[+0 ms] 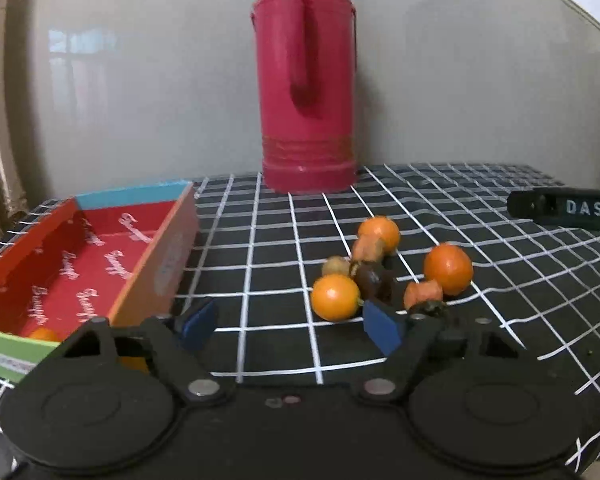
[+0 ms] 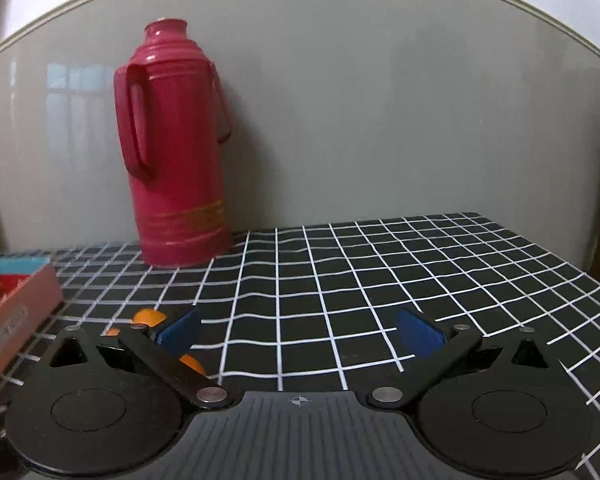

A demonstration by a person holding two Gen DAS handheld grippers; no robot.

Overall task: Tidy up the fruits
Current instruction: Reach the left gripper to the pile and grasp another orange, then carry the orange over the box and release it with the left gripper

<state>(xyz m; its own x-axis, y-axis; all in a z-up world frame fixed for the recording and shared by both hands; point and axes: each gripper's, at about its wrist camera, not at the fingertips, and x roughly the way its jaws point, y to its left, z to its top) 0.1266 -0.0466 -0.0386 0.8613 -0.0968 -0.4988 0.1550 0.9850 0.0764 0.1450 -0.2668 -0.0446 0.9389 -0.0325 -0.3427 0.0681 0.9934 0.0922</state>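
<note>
A cluster of small fruits lies on the black grid cloth in the left wrist view: orange balls (image 1: 335,297), (image 1: 448,268), (image 1: 380,233), a dark brown one (image 1: 374,280) and smaller pieces. A red open box (image 1: 84,264) sits at the left with an orange fruit (image 1: 44,335) inside near its front wall. My left gripper (image 1: 290,326) is open and empty, just in front of the cluster. My right gripper (image 2: 300,334) is open and empty over the cloth; orange fruits (image 2: 150,317) show behind its left finger. The box edge (image 2: 16,312) is at the far left.
A tall pink thermos (image 1: 308,80) stands at the back against the wall, also in the right wrist view (image 2: 176,148). The other gripper's black body marked DAS (image 1: 564,207) reaches in from the right. The table's right edge (image 2: 596,276) falls off.
</note>
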